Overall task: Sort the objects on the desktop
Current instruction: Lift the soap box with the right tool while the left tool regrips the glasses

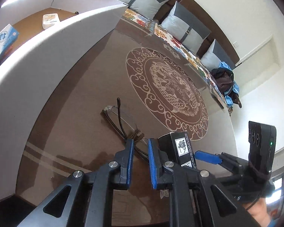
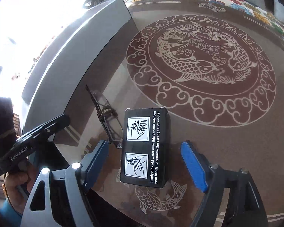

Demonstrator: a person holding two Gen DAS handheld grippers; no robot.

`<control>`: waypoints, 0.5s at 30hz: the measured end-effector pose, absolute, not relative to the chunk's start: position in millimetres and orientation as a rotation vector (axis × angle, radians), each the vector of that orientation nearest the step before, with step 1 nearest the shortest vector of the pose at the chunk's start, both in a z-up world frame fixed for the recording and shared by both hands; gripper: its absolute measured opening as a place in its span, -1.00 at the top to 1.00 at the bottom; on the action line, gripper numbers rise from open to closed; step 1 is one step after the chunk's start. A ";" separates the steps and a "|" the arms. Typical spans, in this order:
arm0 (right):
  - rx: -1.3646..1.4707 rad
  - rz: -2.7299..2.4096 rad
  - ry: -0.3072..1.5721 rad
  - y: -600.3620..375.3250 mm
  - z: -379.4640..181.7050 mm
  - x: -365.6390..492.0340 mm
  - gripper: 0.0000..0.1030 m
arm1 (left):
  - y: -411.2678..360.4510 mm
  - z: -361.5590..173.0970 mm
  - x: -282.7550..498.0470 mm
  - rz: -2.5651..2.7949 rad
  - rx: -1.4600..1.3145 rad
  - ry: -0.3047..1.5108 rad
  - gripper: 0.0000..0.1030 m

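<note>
Ahead, the left gripper (image 1: 140,147) shows narrow, empty jaws; folded glasses (image 1: 121,121) lie just beyond, black box (image 1: 177,149) beside. Right gripper (image 2: 144,158) jaws stand wide, black box (image 2: 144,147) between, untouched, on the desk (image 2: 236,141).

Brown patterned table with a few small objects and a white box laid on it.

The table (image 2: 236,141) is covered by a glossy brown surface on which a large round medallion with two fish and a cloud border is drawn, and a smaller fish motif is seen near the close edge. A black box (image 2: 144,147) printed with hand-washing pictures and white text is laid flat on it. Just beside it, to the left, folded glasses (image 2: 106,119) with a brown cord wound around them are placed. A white cardboard box (image 1: 47,43) is stood further left on the table.
</note>
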State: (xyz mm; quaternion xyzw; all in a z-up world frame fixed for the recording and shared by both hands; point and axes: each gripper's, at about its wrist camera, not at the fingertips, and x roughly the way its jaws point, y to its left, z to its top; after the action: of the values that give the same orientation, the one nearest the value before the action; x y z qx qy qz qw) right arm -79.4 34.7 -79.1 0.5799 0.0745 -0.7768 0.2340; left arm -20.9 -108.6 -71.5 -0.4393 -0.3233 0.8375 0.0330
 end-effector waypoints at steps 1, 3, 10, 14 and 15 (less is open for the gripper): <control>1.589 -2.132 0.278 28.5 -84.3 -74.4 -0.55 | -106.4 -71.8 -23.7 2.577 -1.356 -1.003 0.70; 1.575 -2.122 0.388 21.6 -92.9 -67.5 -0.54 | -101.2 -72.0 -30.3 2.593 -1.374 -0.997 0.67; 1.548 -2.169 0.539 33.0 -107.0 -63.5 -0.18 | -78.6 -87.5 -65.1 2.736 -1.580 -0.927 0.41; 1.550 -2.180 0.546 47.6 -105.9 -61.7 -0.18 | -67.6 -87.1 -61.2 2.893 -1.641 -0.804 0.40; 1.548 -2.177 0.557 47.8 -105.8 -61.4 -0.18 | -67.1 -86.3 -57.3 2.914 -1.643 -0.797 0.40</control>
State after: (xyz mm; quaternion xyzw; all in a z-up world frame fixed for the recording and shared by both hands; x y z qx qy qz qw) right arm -61.4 47.8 -105.8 0.5553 0.1999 -0.7809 0.2046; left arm -57.3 -67.1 -86.3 -0.4726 -0.2293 0.8379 -0.1481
